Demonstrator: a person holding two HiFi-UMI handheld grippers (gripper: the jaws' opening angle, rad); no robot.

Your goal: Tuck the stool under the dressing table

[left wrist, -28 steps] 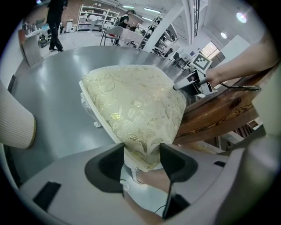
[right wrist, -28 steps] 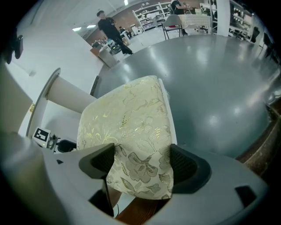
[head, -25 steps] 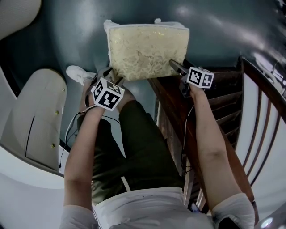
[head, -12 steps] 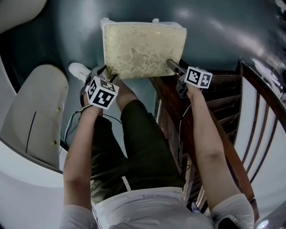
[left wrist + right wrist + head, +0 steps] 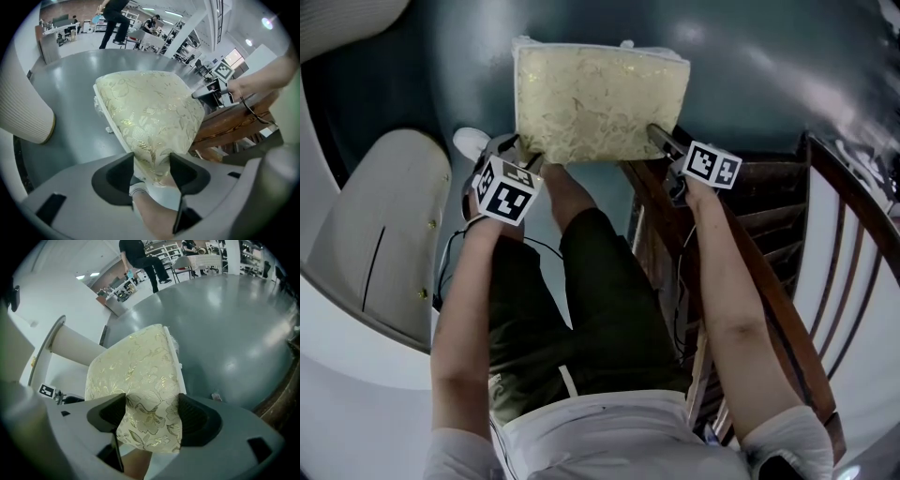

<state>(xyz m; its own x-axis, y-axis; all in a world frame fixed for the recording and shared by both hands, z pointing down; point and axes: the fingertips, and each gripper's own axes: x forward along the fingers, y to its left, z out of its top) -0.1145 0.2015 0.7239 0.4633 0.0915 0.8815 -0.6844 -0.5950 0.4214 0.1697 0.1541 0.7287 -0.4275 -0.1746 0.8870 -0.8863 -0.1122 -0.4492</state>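
The stool (image 5: 600, 98) has a cream cushion with a gold floral pattern and stands on the grey floor in front of the person. My left gripper (image 5: 530, 157) is shut on its near left corner, and the cushion (image 5: 150, 108) fills the gap between the dark pads (image 5: 152, 161). My right gripper (image 5: 661, 139) grips the near right corner. Its jaws have just been closing, and the fabric (image 5: 136, 371) sits pressed between both pads (image 5: 152, 413). The dark wooden dressing table (image 5: 750, 234) runs along the right, close beside the right gripper.
A cream padded piece of furniture (image 5: 384, 225) stands at the left. The person's legs and a white shoe (image 5: 469, 142) are just behind the stool. White curved bars (image 5: 853, 262) lie at the far right. People stand far off across the grey floor (image 5: 115, 18).
The stool and both grippers sit slightly further left and higher in the head view. Their places relative to each other are the same.
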